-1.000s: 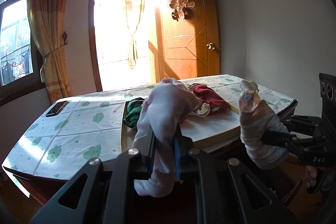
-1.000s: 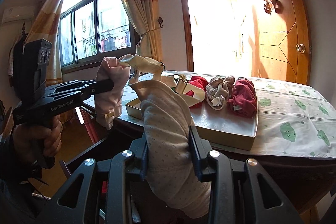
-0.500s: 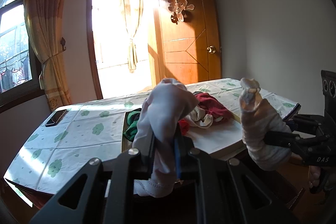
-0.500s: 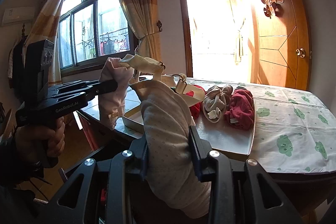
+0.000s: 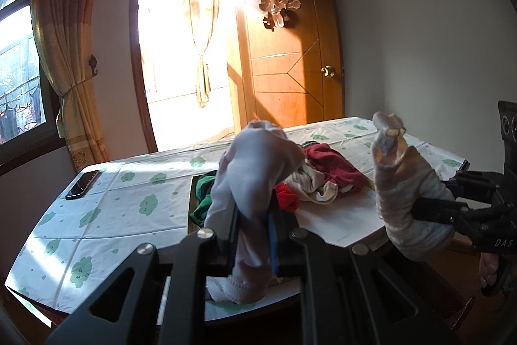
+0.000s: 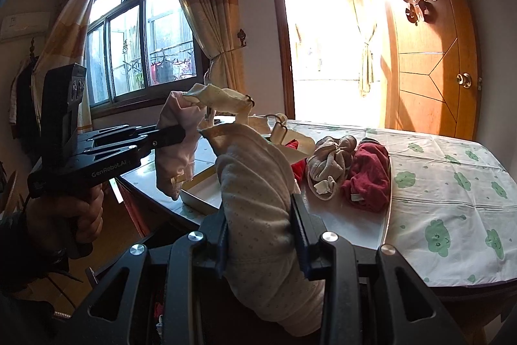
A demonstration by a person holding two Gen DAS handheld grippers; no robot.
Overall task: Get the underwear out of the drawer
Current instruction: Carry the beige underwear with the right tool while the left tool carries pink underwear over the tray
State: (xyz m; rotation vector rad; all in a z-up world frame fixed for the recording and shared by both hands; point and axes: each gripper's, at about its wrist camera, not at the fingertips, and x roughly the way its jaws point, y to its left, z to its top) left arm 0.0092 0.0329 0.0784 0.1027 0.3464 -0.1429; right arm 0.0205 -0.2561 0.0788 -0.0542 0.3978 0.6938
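Sunlight from the open door falls on the worktop (image 6: 452, 183), and in front of its white tray (image 5: 339, 222) each claw squeezes rolled underwear, left claw (image 5: 253, 235) a pale roll (image 5: 255, 164), right claw (image 6: 260, 235) a dotted roll (image 6: 258, 193), both up out of the drawer, ready to join the pile.

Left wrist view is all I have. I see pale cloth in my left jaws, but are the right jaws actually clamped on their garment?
Observer: Yes. In the right wrist view the cream dotted garment fills the right gripper, with both jaws pressing on it.
Operator: Does my cloth hang free below the left jaws?
Observer: Seen from the side, the pink garment droops from the left gripper. Its lower end hangs in front of the white tray corner. I cannot tell whether it touches.
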